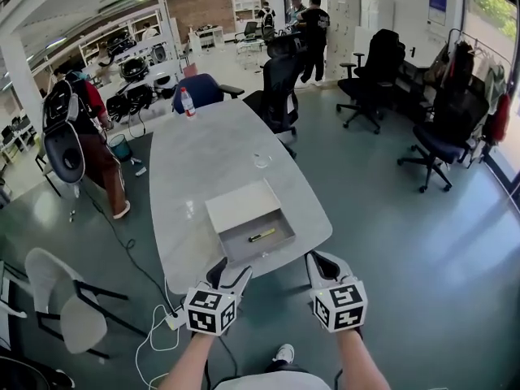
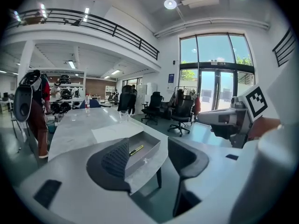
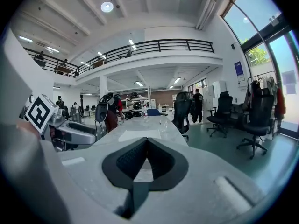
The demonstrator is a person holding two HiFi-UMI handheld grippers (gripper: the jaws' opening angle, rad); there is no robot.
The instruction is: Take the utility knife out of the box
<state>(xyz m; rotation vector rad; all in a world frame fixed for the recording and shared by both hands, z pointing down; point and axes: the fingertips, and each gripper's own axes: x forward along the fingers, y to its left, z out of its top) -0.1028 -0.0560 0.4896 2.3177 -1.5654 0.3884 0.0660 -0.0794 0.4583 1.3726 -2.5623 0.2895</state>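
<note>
Head view, hands: left gripper [image 1: 228,276] held low at the near edge of the table [image 1: 203,161], on a bare forearm, marker cube [image 1: 210,311] facing up, tips aimed towards the box [image 1: 218,232]. Left gripper view shows its jaws set wide apart, nothing between the pads; the box corner lies beyond them. Right gripper [image 1: 325,263] is held alongside, just off the table's near right corner, well apart from the box. Right gripper view shows its jaws [image 3: 147,141] brought together at the tips, with nothing in them.

Surface and room: white chair [image 1: 61,299] at lower left; a person with a backpack [image 1: 93,136] standing left of the table; power strip and cable [image 1: 173,321] on the grey-green floor. Table is long, pale grey, rounded at the ends. Bottle [image 1: 188,102] at its far end; clear glass [image 1: 262,160] near the middle. Black office chairs [image 1: 280,88] to the right; people [image 1: 313,27] at the far back.

Containers: box, grey, shallow, open, its flap lying flat behind it, near the table's near end. Contents: utility knife [image 1: 262,236], yellow and black, lying flat on the box floor, untouched by either gripper.
</note>
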